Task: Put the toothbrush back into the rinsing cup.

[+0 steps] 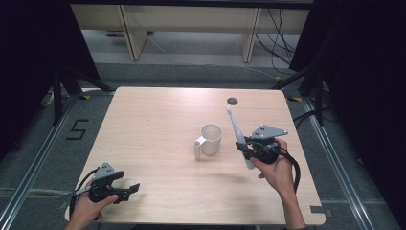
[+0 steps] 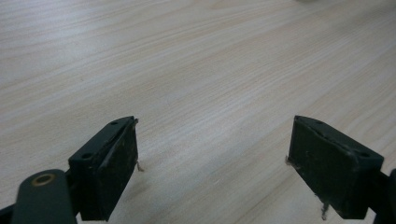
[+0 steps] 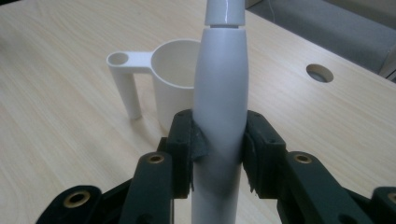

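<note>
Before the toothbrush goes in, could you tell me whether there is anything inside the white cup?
The white cup looks empty: both views show only bare inner wall. Its bottom is hidden by the rim, and the toothbrush in the right gripper covers part of it.

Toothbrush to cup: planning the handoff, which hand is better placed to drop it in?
Right. The right gripper already clamps the toothbrush beside the cup; the left gripper sits open at the table's near edge.
</note>
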The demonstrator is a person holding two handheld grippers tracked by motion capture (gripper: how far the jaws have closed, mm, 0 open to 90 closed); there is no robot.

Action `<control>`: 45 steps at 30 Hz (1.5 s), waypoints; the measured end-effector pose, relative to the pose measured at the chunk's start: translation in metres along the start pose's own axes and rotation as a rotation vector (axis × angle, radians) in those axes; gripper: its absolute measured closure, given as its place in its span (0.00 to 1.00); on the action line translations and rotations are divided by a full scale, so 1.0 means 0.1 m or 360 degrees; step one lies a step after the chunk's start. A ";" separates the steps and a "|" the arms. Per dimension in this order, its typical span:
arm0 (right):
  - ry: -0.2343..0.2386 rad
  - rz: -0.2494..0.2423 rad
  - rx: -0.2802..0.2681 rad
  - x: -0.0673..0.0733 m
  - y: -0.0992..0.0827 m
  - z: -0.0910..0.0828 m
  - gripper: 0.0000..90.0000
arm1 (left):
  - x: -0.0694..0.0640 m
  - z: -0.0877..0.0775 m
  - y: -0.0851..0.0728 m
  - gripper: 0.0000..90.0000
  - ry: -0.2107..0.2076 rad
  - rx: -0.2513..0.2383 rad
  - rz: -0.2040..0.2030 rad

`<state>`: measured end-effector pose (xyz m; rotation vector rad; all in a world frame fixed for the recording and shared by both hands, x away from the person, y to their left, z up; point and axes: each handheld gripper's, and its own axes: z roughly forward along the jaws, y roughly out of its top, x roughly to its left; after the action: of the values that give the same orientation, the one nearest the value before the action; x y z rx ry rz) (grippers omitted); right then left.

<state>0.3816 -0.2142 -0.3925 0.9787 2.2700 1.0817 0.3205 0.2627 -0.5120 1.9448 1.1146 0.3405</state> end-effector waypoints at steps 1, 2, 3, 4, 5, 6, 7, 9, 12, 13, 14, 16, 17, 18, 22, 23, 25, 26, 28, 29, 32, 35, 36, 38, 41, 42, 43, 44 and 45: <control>0.0002 -0.0001 -0.0011 -0.01 0.01 0.01 0.74 | 0.00 0.00 0.00 0.17 -0.0004 -0.0001 -0.0002; -0.0006 -0.0010 -0.0029 -0.01 0.02 0.01 0.74 | 0.01 -0.01 0.00 0.17 -0.0005 0.0022 0.0014; -0.0010 0.0006 -0.0035 -0.01 0.03 0.01 0.74 | 0.01 -0.01 0.00 0.17 -0.0004 0.0019 0.0012; -0.0007 0.0029 -0.0033 -0.01 0.04 0.01 0.74 | 0.02 -0.02 0.01 0.17 -0.0002 0.0046 0.0039; -0.0020 -0.0004 -0.0058 -0.02 0.05 0.02 0.74 | 0.00 -0.01 0.00 0.17 -0.0002 0.0015 0.0001; -0.0018 0.0027 -0.0073 -0.01 0.06 0.02 0.74 | 0.00 0.00 0.00 0.17 0.0002 -0.0003 -0.0001; -0.0015 0.0021 -0.0080 -0.03 0.07 0.02 0.74 | 0.00 -0.01 0.00 0.17 -0.0005 0.0014 0.0006; -0.0009 0.0088 -0.0081 -0.01 0.09 0.02 0.74 | 0.00 -0.01 0.01 0.17 -0.0003 0.0016 0.0005; -0.0017 0.0054 -0.0128 -0.04 0.12 0.03 0.74 | 0.03 -0.03 0.01 0.17 -0.0002 0.0060 0.0054; -0.0017 0.0077 -0.0142 -0.04 0.13 0.04 0.74 | 0.00 0.00 0.00 0.17 0.0002 0.0001 -0.0003; -0.0015 0.0067 -0.0155 -0.05 0.14 0.04 0.74 | 0.00 0.00 0.00 0.17 0.0002 -0.0005 -0.0001; 0.0009 0.0095 -0.0160 -0.06 0.16 0.06 0.74 | 0.00 -0.01 0.01 0.17 -0.0003 0.0016 0.0008; 0.0013 0.0115 -0.0160 -0.05 0.17 0.06 0.74 | 0.00 -0.01 0.01 0.17 -0.0003 0.0013 0.0006; -0.0012 0.0075 -0.0198 -0.07 0.18 0.07 0.74 | 0.01 -0.01 0.01 0.17 -0.0002 0.0023 0.0016; 0.0011 0.0111 -0.0205 -0.06 0.23 0.08 0.74 | 0.00 -0.01 0.01 0.17 -0.0004 0.0013 0.0008; 0.0027 0.0112 -0.0203 -0.06 0.24 0.09 0.74 | 0.00 -0.01 0.01 0.17 -0.0004 0.0013 0.0008; 0.0013 0.0096 -0.0222 -0.06 0.26 0.10 0.74 | 0.00 -0.01 0.01 0.17 -0.0003 0.0014 0.0007; 0.0027 0.0137 -0.0216 -0.04 0.27 0.11 0.74 | 0.00 -0.01 0.01 0.17 -0.0004 0.0014 0.0007; 0.0017 0.0091 -0.0229 -0.07 0.30 0.13 0.74 | 0.00 -0.01 0.01 0.17 -0.0005 0.0011 0.0007; 0.0023 0.0106 -0.0219 -0.06 0.31 0.13 0.74 | 0.00 -0.01 0.01 0.17 -0.0005 0.0012 0.0008; 0.0015 0.0117 -0.0252 -0.05 0.34 0.16 0.74 | 0.00 -0.01 0.01 0.17 -0.0006 0.0013 0.0006; 0.0038 0.0126 -0.0243 -0.04 0.38 0.17 0.74 | 0.01 -0.01 0.01 0.17 -0.0006 0.0021 0.0016; 0.0044 0.0140 -0.0256 -0.03 0.39 0.19 0.74 | 0.00 -0.01 0.01 0.17 -0.0006 0.0016 0.0011; 0.0041 0.0121 -0.0246 -0.05 0.42 0.20 0.74 | 0.00 -0.01 0.01 0.17 -0.0005 0.0014 0.0008; 0.0034 0.0140 -0.0249 -0.04 0.45 0.22 0.74 | 0.00 -0.01 0.01 0.17 -0.0007 0.0012 0.0008; 0.0043 0.0129 -0.0248 -0.05 0.46 0.23 0.74 | 0.00 -0.01 0.01 0.17 -0.0007 0.0012 0.0006; 0.0034 0.0107 -0.0256 -0.05 0.47 0.23 0.74 | 0.00 -0.01 0.01 0.17 -0.0008 0.0013 0.0005; 0.0040 0.0127 -0.0259 -0.05 0.48 0.24 0.74 | 0.00 0.00 0.00 0.17 -0.0008 0.0014 0.0004; 0.0039 0.0144 -0.0259 -0.03 0.49 0.24 0.74 | 0.00 -0.01 0.00 0.17 -0.0004 0.0015 0.0011</control>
<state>0.4193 -0.1833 -0.3678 1.0143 2.1354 1.3006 0.3205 0.2633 -0.5114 1.9571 1.1098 0.3370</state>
